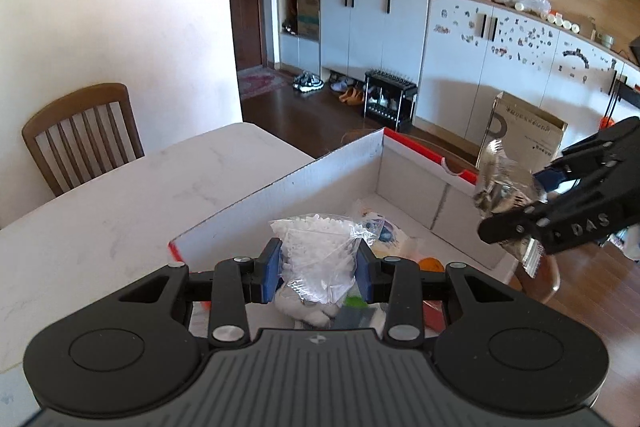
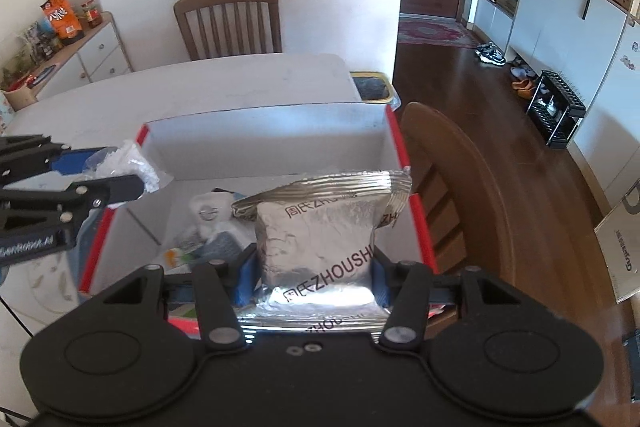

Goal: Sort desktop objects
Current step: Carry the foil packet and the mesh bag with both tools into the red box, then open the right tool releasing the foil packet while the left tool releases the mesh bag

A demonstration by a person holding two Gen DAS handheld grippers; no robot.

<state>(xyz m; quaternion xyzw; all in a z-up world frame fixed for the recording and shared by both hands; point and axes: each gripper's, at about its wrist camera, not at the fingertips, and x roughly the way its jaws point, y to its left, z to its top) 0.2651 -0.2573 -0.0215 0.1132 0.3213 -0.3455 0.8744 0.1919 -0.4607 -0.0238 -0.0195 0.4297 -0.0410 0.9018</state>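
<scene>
My left gripper is shut on a clear plastic bag of white pellets and holds it over the near left corner of an open white cardboard box with red edges. It also shows in the right wrist view, bag in its jaws. My right gripper is shut on a silver foil packet printed ZHOUSHI, held above the box's right side. In the left wrist view the right gripper holds the packet over the box's right wall.
Inside the box lie a white plush toy, packets and an orange item. The box stands on a white marble table. Wooden chairs stand at the far side and right. A bin sits beyond the table.
</scene>
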